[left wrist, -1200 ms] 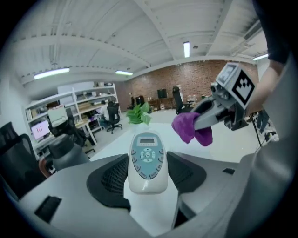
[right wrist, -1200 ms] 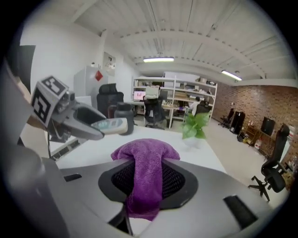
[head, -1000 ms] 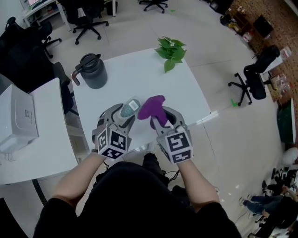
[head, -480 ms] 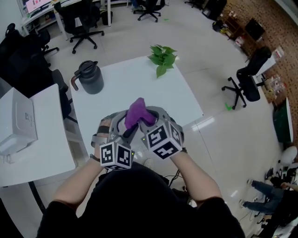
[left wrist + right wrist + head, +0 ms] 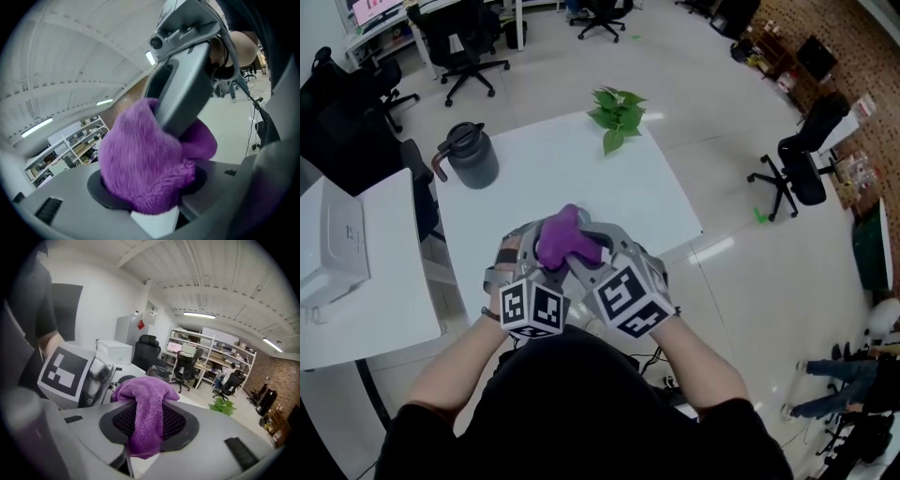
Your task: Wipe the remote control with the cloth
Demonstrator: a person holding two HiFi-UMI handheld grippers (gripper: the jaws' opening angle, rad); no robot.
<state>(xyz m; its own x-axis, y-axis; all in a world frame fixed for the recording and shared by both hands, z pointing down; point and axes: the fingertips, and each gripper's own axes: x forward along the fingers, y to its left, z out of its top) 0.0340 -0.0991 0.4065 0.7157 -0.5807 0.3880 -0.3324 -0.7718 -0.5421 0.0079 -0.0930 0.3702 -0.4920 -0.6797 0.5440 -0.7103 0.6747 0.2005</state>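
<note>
In the head view both grippers are held close together over the near edge of the white table point(image 5: 647, 202). My right gripper point(image 5: 586, 246) is shut on a fluffy purple cloth point(image 5: 564, 239) and presses it down over the left gripper point(image 5: 536, 246). The remote control is hidden under the cloth there. In the left gripper view the cloth point(image 5: 140, 164) fills the space between the jaws, a white end of the remote point(image 5: 154, 226) shows below it, and a right gripper finger point(image 5: 183, 89) crosses in front. In the right gripper view the cloth point(image 5: 147, 404) hangs pinched between the jaws.
A dark jug point(image 5: 469, 155) stands at the table's far left and a small green plant point(image 5: 614, 114) at its far edge. A white side table with a printer point(image 5: 333, 244) is at the left. Office chairs point(image 5: 806, 159) stand on the floor around.
The right gripper has brought the cloth leftward onto the left gripper. The remote, visible a second ago, is now covered. Both grippers have drawn closer to the person.
</note>
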